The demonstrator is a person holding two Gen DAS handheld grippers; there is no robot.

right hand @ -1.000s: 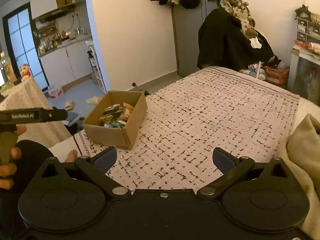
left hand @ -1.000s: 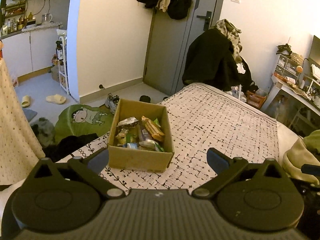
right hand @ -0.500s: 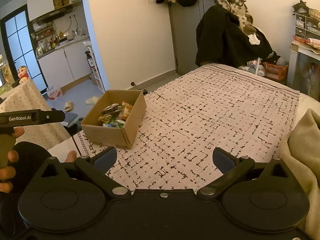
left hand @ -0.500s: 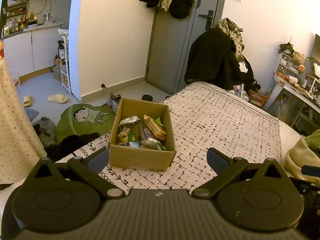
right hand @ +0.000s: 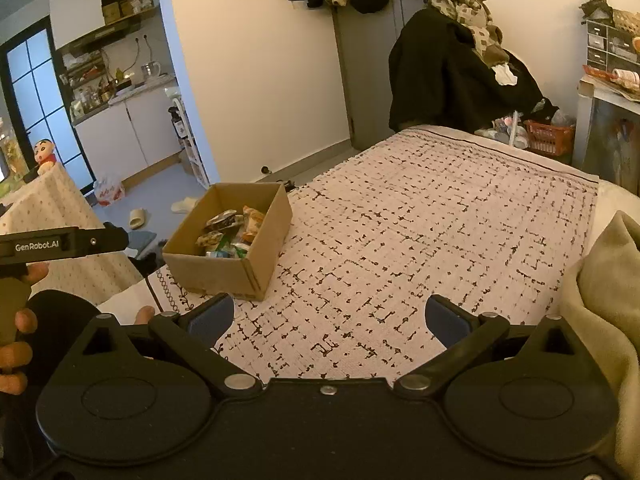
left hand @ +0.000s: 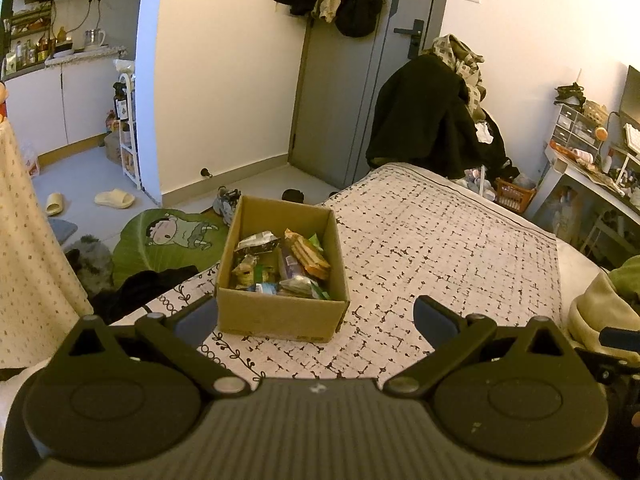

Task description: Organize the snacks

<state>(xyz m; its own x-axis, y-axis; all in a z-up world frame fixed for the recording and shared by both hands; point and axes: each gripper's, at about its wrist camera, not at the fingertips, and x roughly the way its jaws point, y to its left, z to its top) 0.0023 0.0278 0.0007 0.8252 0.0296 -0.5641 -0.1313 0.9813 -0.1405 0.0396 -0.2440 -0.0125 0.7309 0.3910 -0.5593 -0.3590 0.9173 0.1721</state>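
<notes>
An open cardboard box [left hand: 280, 314] stands on the bed's patterned cover near its left edge. It holds several wrapped snacks [left hand: 282, 266], among them an orange packet [left hand: 310, 254]. My left gripper [left hand: 316, 318] is open and empty, just short of the box's near wall. The box also shows in the right wrist view [right hand: 224, 270] with the snacks [right hand: 232, 230] inside. My right gripper [right hand: 328, 318] is open and empty above the cover, to the right of the box and nearer to me.
The patterned cover [right hand: 420, 220] spreads to the right of the box. A beige blanket [right hand: 608, 300] lies at the right edge. A green cartoon mat [left hand: 168, 236] and slippers [left hand: 114, 199] lie on the floor left of the bed. Dark coats [left hand: 424, 120] hang past the bed's far end.
Both grippers have shifted slightly; the box sits a little further right in the left wrist view. Both stay open and empty.
</notes>
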